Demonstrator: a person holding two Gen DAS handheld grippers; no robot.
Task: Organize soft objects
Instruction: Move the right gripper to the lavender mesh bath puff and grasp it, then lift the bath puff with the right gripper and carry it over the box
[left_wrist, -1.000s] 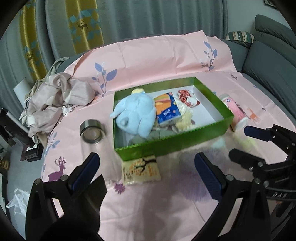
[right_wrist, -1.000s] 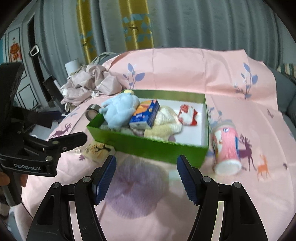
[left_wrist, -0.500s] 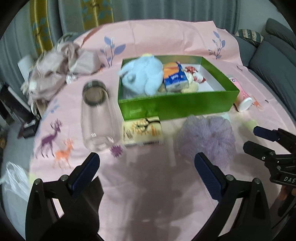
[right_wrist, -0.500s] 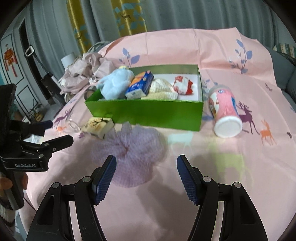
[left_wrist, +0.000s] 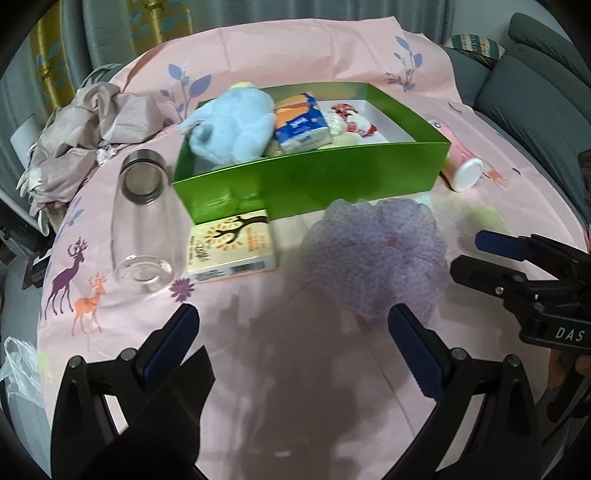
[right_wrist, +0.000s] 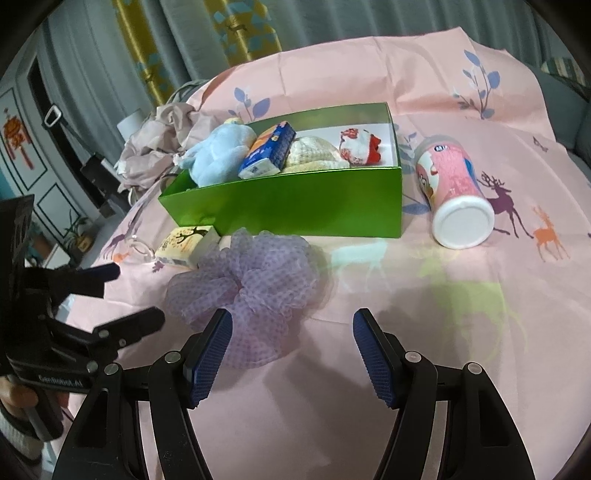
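A purple mesh bath pouf (left_wrist: 373, 254) (right_wrist: 255, 288) lies on the pink cloth in front of a green box (left_wrist: 314, 181) (right_wrist: 295, 203). The box holds a light blue plush toy (left_wrist: 232, 122) (right_wrist: 218, 151), a blue and orange tissue pack (left_wrist: 301, 123) (right_wrist: 267, 149), a cream soft item (right_wrist: 314, 153) and a red and white item (right_wrist: 360, 144). My left gripper (left_wrist: 295, 332) is open and empty, just before the pouf. My right gripper (right_wrist: 291, 339) is open and empty, its left finger at the pouf's near edge; it also shows at the right of the left wrist view (left_wrist: 517, 254).
A clear glass jar (left_wrist: 144, 225) lies on its side left of the box. A small yellow carton (left_wrist: 232, 245) (right_wrist: 186, 245) lies beside it. A pink canister (right_wrist: 452, 192) (left_wrist: 460, 162) lies right of the box. Crumpled beige cloth (left_wrist: 85, 125) sits at the far left.
Both grippers have pulled back and lowered toward the table, so the pouf now lies close ahead of them. Nothing was grasped; the objects lie as before.
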